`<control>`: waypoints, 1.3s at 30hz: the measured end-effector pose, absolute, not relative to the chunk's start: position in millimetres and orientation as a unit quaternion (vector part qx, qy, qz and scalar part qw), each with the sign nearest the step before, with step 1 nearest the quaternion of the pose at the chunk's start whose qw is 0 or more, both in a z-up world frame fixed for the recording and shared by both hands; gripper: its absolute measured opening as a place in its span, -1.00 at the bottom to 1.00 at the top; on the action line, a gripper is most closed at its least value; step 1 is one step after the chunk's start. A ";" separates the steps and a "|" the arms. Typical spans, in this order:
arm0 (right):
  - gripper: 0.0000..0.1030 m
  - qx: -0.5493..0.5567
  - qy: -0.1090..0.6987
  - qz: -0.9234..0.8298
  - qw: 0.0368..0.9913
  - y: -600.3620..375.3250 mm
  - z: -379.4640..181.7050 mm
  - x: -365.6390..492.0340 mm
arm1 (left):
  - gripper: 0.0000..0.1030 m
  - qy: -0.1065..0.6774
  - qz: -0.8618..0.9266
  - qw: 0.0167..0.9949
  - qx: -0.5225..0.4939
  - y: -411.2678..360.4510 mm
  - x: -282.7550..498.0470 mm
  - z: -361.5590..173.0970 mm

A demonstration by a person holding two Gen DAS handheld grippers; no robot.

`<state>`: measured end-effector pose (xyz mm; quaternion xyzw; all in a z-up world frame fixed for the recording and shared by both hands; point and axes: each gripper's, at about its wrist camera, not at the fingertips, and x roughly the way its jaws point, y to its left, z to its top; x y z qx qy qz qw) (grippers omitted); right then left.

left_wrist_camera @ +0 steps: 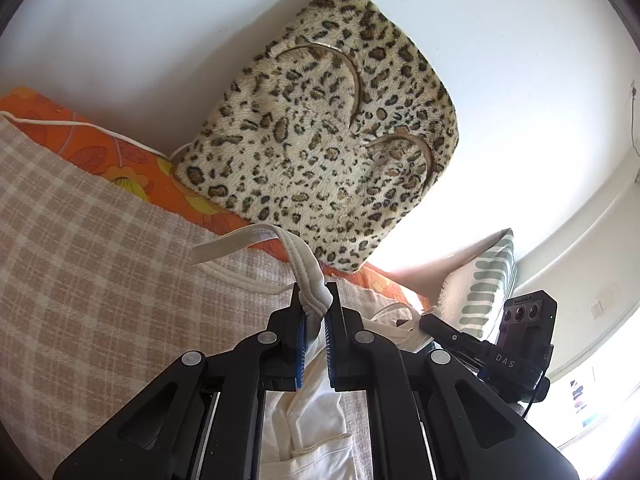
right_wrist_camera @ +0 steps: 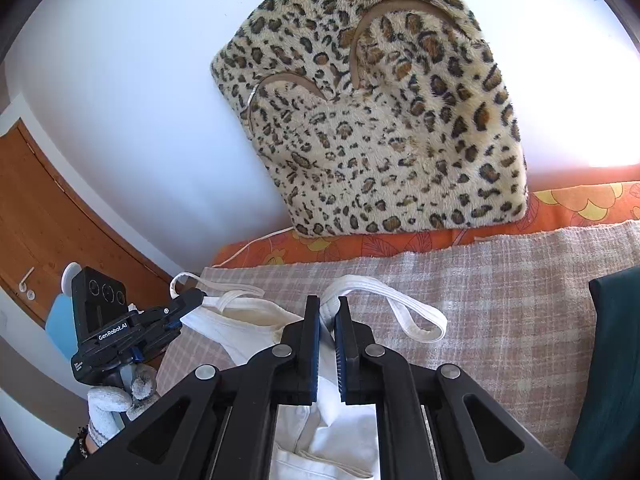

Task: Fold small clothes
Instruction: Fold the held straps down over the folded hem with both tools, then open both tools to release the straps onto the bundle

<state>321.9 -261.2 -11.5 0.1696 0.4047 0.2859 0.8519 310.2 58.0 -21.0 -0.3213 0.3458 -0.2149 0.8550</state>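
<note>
A small white strappy top (right_wrist_camera: 256, 336) lies on the checked blanket (right_wrist_camera: 500, 300). My left gripper (left_wrist_camera: 316, 300) is shut on one white shoulder strap (left_wrist_camera: 304, 268), which loops away to the left. My right gripper (right_wrist_camera: 329, 308) is shut on the other shoulder strap (right_wrist_camera: 396, 300), which loops to the right. The top's body (left_wrist_camera: 316, 428) hangs below both grippers. The left gripper also shows in the right wrist view (right_wrist_camera: 200, 298), pinching the top's left corner. The right gripper shows in the left wrist view (left_wrist_camera: 424, 322).
A leopard-print cushion (right_wrist_camera: 380, 120) leans on the white wall, on an orange floral sheet (right_wrist_camera: 400, 240). A striped pillow (left_wrist_camera: 480, 280) lies to the right. A dark green cloth (right_wrist_camera: 612, 360) is at the right edge. A wooden door (right_wrist_camera: 48, 220) stands on the left.
</note>
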 end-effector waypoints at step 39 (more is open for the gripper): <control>-0.36 0.099 0.497 0.251 0.825 -293.8 -91.3 130.7 | -0.72 0.467 -0.199 0.842 -0.182 55.9 107.9 -94.8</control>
